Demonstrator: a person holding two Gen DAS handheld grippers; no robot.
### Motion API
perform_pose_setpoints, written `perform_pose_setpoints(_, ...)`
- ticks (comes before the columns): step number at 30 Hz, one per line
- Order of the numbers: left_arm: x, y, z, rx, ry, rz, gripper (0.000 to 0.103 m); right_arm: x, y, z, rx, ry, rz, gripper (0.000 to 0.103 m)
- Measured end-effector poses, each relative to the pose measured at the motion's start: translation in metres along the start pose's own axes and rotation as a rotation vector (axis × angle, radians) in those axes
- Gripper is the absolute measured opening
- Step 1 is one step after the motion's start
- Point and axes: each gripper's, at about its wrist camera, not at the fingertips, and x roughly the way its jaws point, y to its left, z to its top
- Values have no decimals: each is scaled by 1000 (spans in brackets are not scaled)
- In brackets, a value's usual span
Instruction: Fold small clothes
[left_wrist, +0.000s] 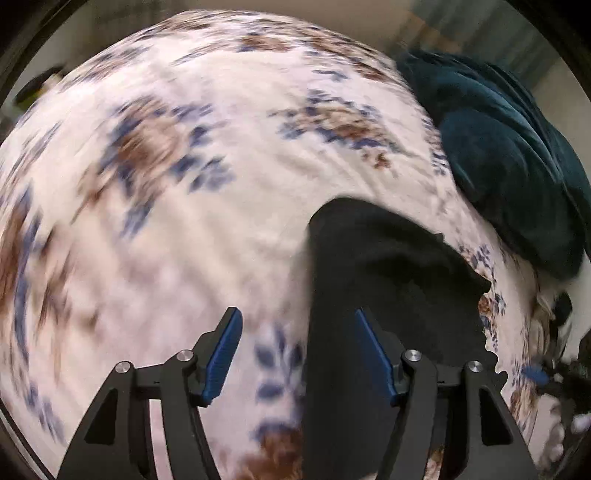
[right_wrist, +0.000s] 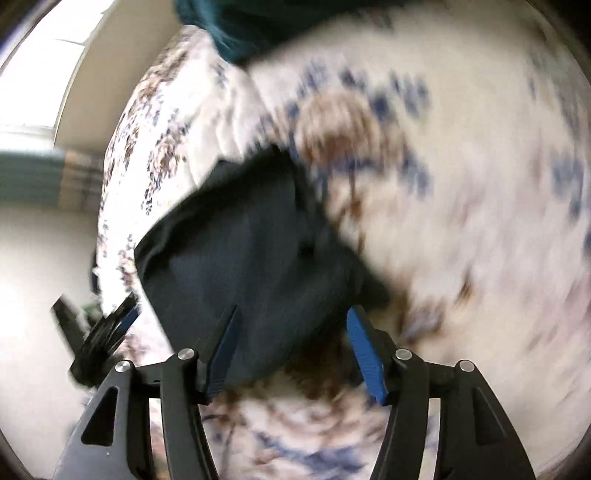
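Note:
A small dark navy garment (left_wrist: 388, 280) lies in a bunch on a white bedsheet with blue and brown flowers (left_wrist: 221, 192). In the left wrist view it lies ahead and to the right, under the right finger. My left gripper (left_wrist: 295, 314) is open and empty just above it. In the right wrist view the garment (right_wrist: 251, 258) lies right ahead between the open fingers. My right gripper (right_wrist: 291, 314) is open and empty. The other gripper shows at the lower left of the right wrist view (right_wrist: 110, 328) and at the far right edge of the left wrist view (left_wrist: 554, 373). Both views are blurred.
A dark teal blanket (left_wrist: 509, 162) is heaped at the back right of the bed, also at the top of the right wrist view (right_wrist: 236, 29). The bed's edge, a pale floor and a bright window (right_wrist: 40, 74) show at the left of the right wrist view.

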Motion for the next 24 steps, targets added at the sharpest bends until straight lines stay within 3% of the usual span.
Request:
perform_pose_setpoints(1, 1, 3, -11, -48, 18, 5, 75, 5, 3, 13, -16, -11, -7, 65)
perform_pose_setpoints(4, 13, 2, -28, -128, 46, -14, 75, 40, 18, 61, -66, 5, -9, 65)
perform_pose_setpoints(9, 33, -17, -28, -110, 85, 34, 75, 113, 32, 116, -106, 93, 91, 63)
perform_pose_setpoints(10, 35, -20, -25, -97, 84, 22, 75, 118, 36, 118, -99, 89, 116, 41)
perform_pose_setpoints(11, 36, -23, -23, -84, 80, 29, 75, 120, 39, 121, -98, 69, 133, 7)
perform_pose_setpoints(14, 34, -28, -18, -43, 72, 32, 75, 105, 49, 122, -88, -5, 149, 8)
perform_pose_setpoints(18, 30, -27, -14, -53, 70, 33, 75, 74, 81, 124, -184, -97, 114, 7)
perform_pose_setpoints(24, 36, -21, -11, -77, 77, 41, 75, 85, 109, 148, -244, -121, 22, 7)
